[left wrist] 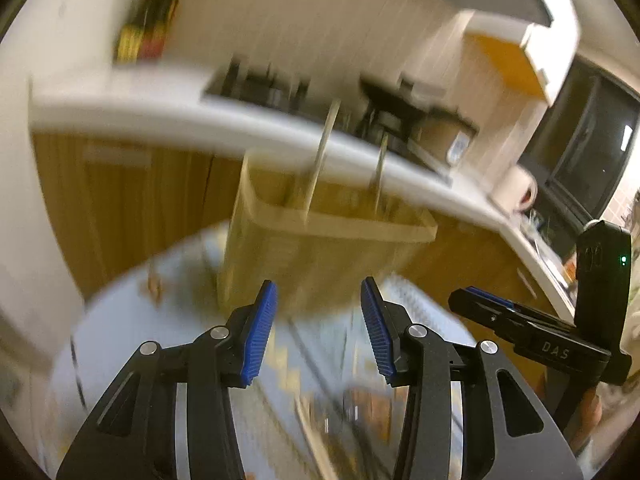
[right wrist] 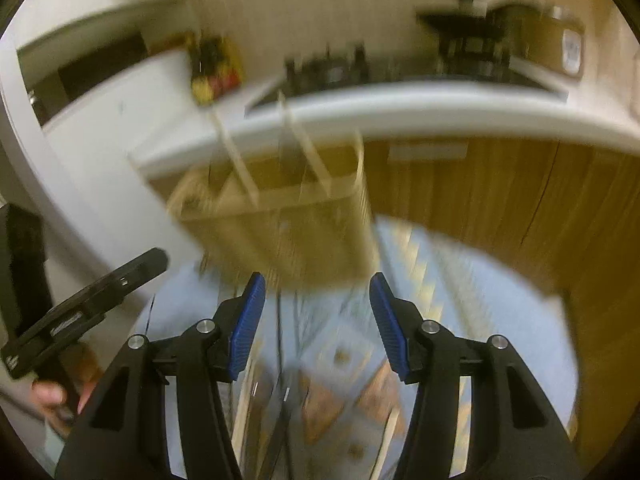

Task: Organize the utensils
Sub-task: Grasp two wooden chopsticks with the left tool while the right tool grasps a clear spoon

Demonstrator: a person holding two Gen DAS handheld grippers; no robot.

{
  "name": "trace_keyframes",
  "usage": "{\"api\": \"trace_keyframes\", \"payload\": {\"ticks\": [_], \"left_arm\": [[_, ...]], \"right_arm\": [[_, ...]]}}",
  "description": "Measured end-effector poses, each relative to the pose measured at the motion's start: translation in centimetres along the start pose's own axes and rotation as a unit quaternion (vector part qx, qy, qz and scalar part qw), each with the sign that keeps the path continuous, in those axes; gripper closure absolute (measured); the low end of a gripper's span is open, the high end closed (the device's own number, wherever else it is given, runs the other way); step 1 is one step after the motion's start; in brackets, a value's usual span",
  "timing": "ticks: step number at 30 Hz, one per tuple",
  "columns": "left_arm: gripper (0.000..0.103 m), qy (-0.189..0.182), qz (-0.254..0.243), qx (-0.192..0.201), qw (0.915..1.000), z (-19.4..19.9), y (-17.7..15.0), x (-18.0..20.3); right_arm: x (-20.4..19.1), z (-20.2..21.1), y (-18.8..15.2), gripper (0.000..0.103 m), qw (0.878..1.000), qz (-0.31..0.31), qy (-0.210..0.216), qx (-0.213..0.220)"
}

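— Both tools, left [left wrist: 318,330] and right [right wrist: 316,322], jaws parted, nothing gripped!
— Wooden holder [left wrist: 320,240] stands far on the tabletop [left wrist: 132,332], utensils [left wrist: 320,168] upright inside.

- A home kitchen, though both views are blurred.
- A long white counter [left wrist: 168,114] curves above wood-grain cabinet fronts [right wrist: 500,200].
- Dark stove grates [left wrist: 260,84] sit on it, by a pale ribbed wall [left wrist: 320,20].
- A patterned cloth covers the round table [right wrist: 480,292] bearing a wooden utensil holder [left wrist: 320,248].
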State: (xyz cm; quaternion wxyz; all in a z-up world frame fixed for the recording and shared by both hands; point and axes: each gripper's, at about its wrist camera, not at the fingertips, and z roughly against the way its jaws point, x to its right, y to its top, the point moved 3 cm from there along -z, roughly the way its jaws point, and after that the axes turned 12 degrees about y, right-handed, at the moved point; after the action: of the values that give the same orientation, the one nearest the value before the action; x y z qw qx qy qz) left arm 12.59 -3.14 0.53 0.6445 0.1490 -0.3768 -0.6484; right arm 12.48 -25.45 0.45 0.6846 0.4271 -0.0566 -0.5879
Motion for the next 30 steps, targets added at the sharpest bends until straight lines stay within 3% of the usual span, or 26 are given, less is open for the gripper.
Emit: {"api": "trace_keyframes", "payload": {"ticks": [4,9,14,19,26,30], "left_arm": [[0.063,-0.004,-0.006,-0.087,0.9962,-1.6,-3.3,-1.2],[0.064,0.021,-0.068,-0.132,0.9887,-2.6,-7.2,-0.7],[0.064,0.042,-0.114,-0.15,0.9812,-3.6,-10.0,0.6],[0.073,0.08,-0.142,-0.144,0.9759,-4.6,-11.5,1.6],[0.065,0.128,-0.195,-0.139,0.9624,-5.4,-11.9,3.6],[0.08,0.139,-0.223,-0.143,0.9544,-4.9,-12.0,3.6]], "right_arm": [[0.2,-2.0,-3.5,0.053,0.997,-0.032,0.022,-0.072],[0.1,-4.2,-6.9,0.066,0.992,-0.041,0.021,-0.12],[0.1,-5.0,-8.3,0.067,0.99,-0.045,0.015,-0.131],[0.2,-4.5,-8.5,0.067,0.992,-0.04,0.0,-0.119],[1.5,-3.5,-7.9,0.067,0.993,-0.052,-0.004,-0.106],[1.7,-3.5,-8.1,0.067,0.992,-0.054,-0.001,-0.112]]}}
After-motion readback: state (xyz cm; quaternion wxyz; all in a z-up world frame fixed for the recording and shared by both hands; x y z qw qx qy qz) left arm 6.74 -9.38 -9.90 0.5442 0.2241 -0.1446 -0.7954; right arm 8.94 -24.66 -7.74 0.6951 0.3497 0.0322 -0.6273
